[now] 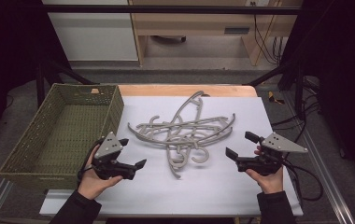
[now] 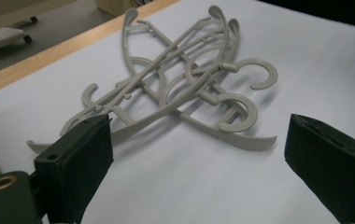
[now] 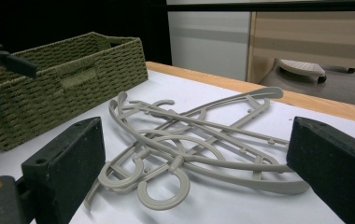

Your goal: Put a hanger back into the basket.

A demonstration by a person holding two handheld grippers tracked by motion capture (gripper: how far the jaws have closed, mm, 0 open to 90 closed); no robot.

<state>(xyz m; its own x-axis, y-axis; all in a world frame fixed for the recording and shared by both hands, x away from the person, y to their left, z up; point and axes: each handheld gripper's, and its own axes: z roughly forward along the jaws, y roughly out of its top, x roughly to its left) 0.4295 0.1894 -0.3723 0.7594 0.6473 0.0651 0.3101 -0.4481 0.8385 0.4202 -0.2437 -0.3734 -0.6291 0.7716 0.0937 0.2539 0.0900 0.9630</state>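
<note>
- Several grey plastic coat hangers (image 1: 185, 133) lie tangled in one heap near the middle of the white sheet (image 1: 222, 186) that covers the bench (image 1: 175, 89), their hooks and arms crossing over one another.
- Both pairs of tongs sit on either side of that heap, near it but apart from it, touching none of the hangers.
- On the left, the left tongs (image 1: 134, 153) are held in the person's left hand (image 1: 91, 179), just beside the near right corner of the basket; their black jaws stand wide with nothing between them.
- From the left gripper view, the heap (image 2: 185, 88) lies ahead of the spread jaws, two round hooks turned toward the right of that view.
- On the right, the right tongs (image 1: 242, 145) rest in the right hand (image 1: 269, 177), the jaws likewise wide and bare, pointing in toward the pile.
- From the right gripper view, the hangers (image 3: 189, 149) sit between and beyond the two jaws, with a round hook nearest.
- One green woven basket (image 1: 21, 158) stands at the left of the bench, its right wall close to the sheet's left edge and well clear of the heap.
- Dark sleeves cover both forearms at the bench's near edge.
</note>
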